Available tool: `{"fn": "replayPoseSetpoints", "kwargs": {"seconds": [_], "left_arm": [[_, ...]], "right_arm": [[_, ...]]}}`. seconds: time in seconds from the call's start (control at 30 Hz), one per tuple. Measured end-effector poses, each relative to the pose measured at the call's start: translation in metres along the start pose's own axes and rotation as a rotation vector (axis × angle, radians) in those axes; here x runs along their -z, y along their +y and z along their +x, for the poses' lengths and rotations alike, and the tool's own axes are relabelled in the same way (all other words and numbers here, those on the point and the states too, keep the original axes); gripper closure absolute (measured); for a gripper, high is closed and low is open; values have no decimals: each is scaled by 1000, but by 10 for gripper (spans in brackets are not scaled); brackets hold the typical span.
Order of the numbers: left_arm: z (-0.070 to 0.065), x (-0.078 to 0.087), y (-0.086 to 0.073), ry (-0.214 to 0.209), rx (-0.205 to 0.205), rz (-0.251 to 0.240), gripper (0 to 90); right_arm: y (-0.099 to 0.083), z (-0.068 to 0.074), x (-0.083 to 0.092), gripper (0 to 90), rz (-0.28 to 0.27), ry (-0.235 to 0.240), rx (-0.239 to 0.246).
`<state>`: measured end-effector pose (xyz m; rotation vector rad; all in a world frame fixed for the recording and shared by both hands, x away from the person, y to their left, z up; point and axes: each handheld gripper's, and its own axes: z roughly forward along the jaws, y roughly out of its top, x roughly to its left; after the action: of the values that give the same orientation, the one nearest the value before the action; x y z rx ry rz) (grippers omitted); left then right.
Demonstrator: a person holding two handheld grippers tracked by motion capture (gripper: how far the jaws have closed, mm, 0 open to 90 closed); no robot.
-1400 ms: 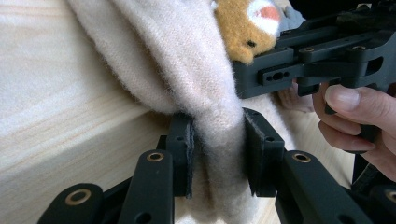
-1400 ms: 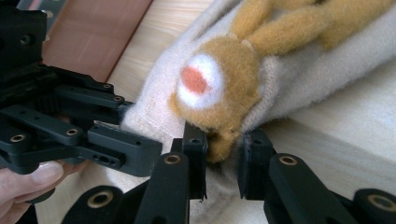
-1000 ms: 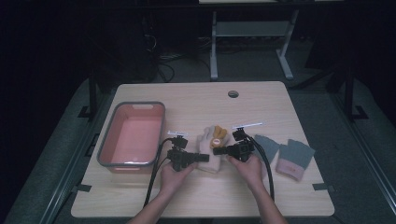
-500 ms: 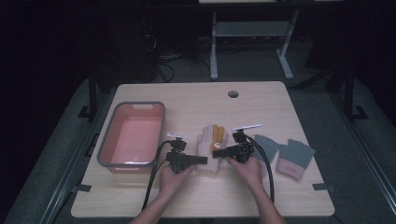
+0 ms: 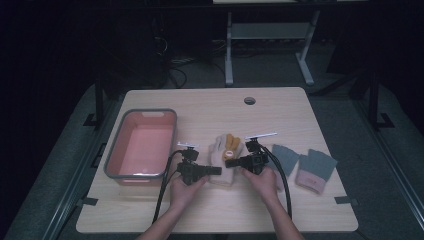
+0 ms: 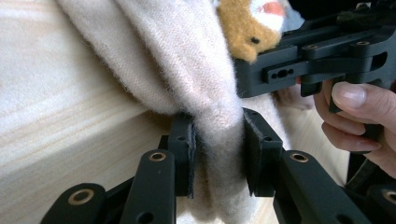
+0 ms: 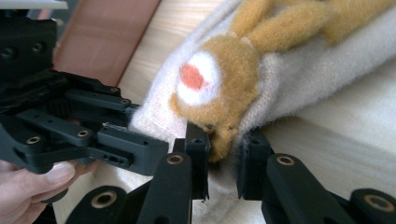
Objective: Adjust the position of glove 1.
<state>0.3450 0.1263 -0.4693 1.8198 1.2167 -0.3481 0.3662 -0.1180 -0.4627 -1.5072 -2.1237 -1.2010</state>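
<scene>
Left fingers: clamped on a fold of the cream glove.
Right fingers: just closed, pinching the glove's edge at its orange plush patch.
Glove location: mid-tabletop, between both grippers, its near end at their tips.
Glove appearance: fuzzy cream knit, orange plush fingers.
Left edge: pink tub near.
Right edge: grey mittens near.
Open room: bare wood beyond the glove.

Bare tabletop behind the grippers.
Pink tub blocks left, grey mittens crowd right.
</scene>
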Motion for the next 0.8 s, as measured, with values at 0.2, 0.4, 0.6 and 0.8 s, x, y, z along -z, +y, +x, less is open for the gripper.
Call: {"fn": "replayPoseSetpoints", "kwargs": {"seconds": [0.2,0.4,0.6,0.8], "left_arm": [[-2,7,4,-16,-15,-17,678],[-9,16,12,-27,-30,-33,677],[-14,21,20,-49,-41,-38,677],[-21,25,28,-61,-58,-42,677]], "right_arm": [[6,8,6,779,-5,-3,27],[13,17,14,780,-24,7,35],[18,23,23,780,-36,2,42],[24,28,33,781,-48,1,50]]}}
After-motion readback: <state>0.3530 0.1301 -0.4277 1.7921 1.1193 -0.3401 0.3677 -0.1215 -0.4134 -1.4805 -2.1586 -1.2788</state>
